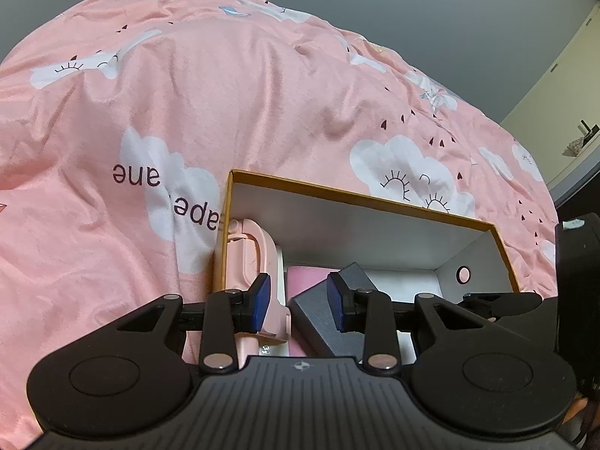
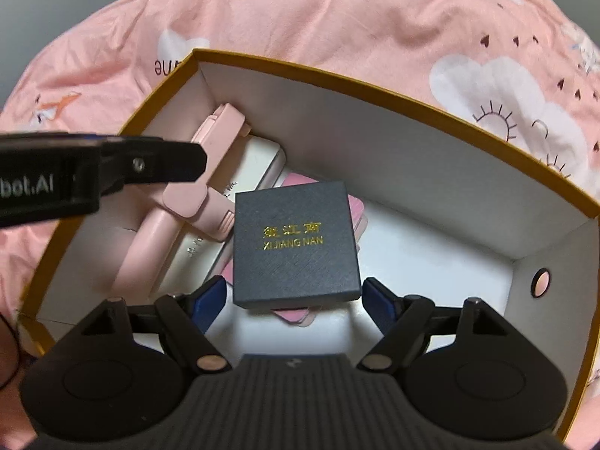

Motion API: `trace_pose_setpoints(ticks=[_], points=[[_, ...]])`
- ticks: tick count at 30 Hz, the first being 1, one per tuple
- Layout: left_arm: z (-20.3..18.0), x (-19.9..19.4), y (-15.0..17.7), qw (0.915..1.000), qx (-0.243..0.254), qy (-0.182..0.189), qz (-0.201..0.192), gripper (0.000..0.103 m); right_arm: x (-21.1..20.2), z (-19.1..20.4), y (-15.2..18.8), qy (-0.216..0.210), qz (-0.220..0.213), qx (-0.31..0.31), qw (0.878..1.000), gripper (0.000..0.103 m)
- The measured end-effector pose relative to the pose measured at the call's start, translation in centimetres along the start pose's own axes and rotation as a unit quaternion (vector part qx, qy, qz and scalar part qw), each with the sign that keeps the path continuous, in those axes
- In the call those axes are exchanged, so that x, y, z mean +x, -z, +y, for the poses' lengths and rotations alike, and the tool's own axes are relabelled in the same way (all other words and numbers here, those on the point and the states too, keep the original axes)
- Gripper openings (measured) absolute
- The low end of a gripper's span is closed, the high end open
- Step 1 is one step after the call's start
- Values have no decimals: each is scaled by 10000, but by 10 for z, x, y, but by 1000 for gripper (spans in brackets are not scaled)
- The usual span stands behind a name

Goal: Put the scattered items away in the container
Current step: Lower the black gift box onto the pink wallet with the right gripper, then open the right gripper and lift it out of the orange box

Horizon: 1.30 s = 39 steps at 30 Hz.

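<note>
1. Your right hand-held gripper point(image 2: 294, 300) points steeply down into the box point(image 2: 393, 97), its jaws standing wide with nothing pressed between the pads.
2. The dark case point(image 2: 294, 247) with gold lettering lies just ahead of that gripper, its near edge between the two blue pads point(image 2: 208, 300) but apart from both; it rests on top of a pink item point(image 2: 296, 315) whose edge shows beneath it.
3. Ahead and to the left of the right gripper lie the pink stick point(image 2: 180, 202) and, under it, a white box point(image 2: 258, 161), both inside the box along its left wall.
4. Your left hand-held gripper point(image 1: 298, 302) hovers over the near left part of the box point(image 1: 356, 195) with its jaws at a narrow gap. Whether anything is held in them you cannot tell: the pink stick point(image 1: 255, 255) sits behind its left pad point(image 1: 260, 300) and the dark case point(image 1: 318, 318) behind its right pad.
5. In the right wrist view, one finger of the left gripper point(image 2: 150, 161) reaches in from the left, above the pink stick.
6. The box sits on a bed under a pink cover point(image 1: 225, 93), which spreads beyond both grippers.
</note>
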<state>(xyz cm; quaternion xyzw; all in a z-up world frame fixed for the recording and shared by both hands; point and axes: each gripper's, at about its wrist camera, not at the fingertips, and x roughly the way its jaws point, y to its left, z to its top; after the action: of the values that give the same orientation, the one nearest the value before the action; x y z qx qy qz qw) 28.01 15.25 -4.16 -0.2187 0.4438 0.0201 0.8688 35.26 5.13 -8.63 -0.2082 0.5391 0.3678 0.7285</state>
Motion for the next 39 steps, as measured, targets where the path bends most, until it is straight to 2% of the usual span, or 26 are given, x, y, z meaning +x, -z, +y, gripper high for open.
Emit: trace_pose_setpoints(ticks=[4, 7, 10, 12, 14, 16, 19, 21, 24, 28, 31, 34, 39], points=[[1, -2, -1, 10000, -33, 20, -21, 37, 1, 4, 0, -154, 138, -207, 9996, 82], [2, -2, -1, 10000, -55, 25, -39, 37, 6, 12, -1, -59, 202, -541, 9983, 81], [2, -2, -1, 10000, -56, 17, -40, 37, 6, 18, -1, -133, 274, -738, 9968, 67], [3, -1, -1, 10000, -58, -2, -37, 37, 6, 19, -1, -276, 374, -663, 9967, 67], [3, -1, -1, 10000, -65, -6, -32, 37, 6, 22, 1, -168, 361, -779, 9962, 67], [3, -1, -1, 10000, -56, 3, -27, 37, 7, 28, 2, 133, 326, -1117, 9931, 74], [2, -1, 0, 10000, -37, 17, -26, 37, 16, 35, 1, 505, 511, -1442, 9869, 75], [2, -1, 0, 10000, -35, 19, -33, 37, 24, 35, -2, 452, 748, -1482, 9851, 74], [3, -1, 0, 10000, -29, -2, -30, 37, 33, 34, -7, 475, 884, -1546, 9829, 65], [3, 0, 1, 10000, 9, 5, -8, 37, 38, 31, -10, 421, 773, -1711, 9813, 56], [5, 2, 1, 10000, 0, 6, -3, 37, 35, 35, -4, 453, 444, -2222, 9729, 52], [5, 2, 0, 10000, -19, 18, 2, 37, 35, 37, -1, 471, 345, -2599, 9639, 52], [4, 2, 1, 10000, -13, -6, -2, 37, 33, 34, -1, 354, 297, -2580, 9650, 52]])
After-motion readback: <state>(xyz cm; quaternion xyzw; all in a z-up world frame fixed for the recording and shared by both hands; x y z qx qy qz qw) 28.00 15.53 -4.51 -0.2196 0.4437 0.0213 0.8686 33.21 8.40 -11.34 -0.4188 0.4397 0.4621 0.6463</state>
